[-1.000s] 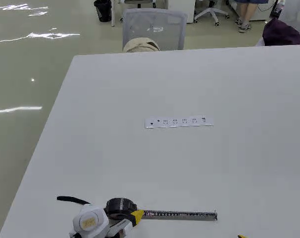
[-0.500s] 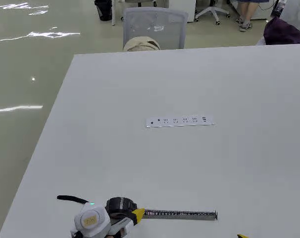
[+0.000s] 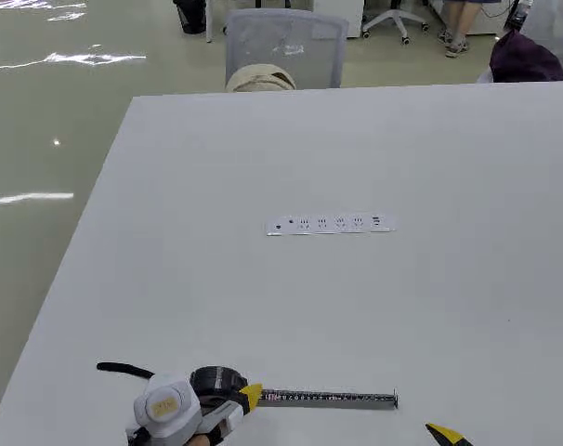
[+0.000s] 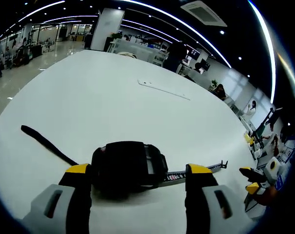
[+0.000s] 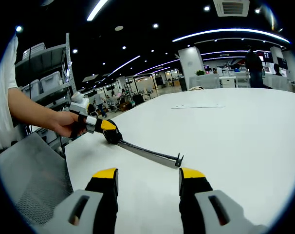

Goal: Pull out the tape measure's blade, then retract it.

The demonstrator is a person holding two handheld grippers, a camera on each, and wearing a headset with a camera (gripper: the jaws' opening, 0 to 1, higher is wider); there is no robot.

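Observation:
A black tape measure [image 3: 216, 383] lies near the front left edge of the white table [image 3: 402, 307]. Its blade [image 3: 328, 400] lies pulled out to the right along the table and ends in a hook [image 3: 396, 400]. My left gripper [image 3: 233, 407] is shut on the tape measure body [image 4: 129, 163], which sits between the yellow-tipped jaws. A black wrist strap [image 4: 45, 144] trails to the left. My right gripper [image 5: 148, 174] is open with nothing in it, a short way before the blade's hook [image 5: 177, 160]. One yellow fingertip [image 3: 446, 434] of it shows at the bottom right of the head view.
A white power strip [image 3: 330, 224] lies flat mid-table. A grey mesh chair [image 3: 283, 51] stands at the far edge, and a purple bundle [image 3: 528, 60] sits at the far right corner. The table's left edge drops to a shiny floor. People stand in the background.
The head camera has shifted a little. The tape measure, its blade and my left gripper sit as before. The right gripper's yellow tip shows slightly more at the bottom right.

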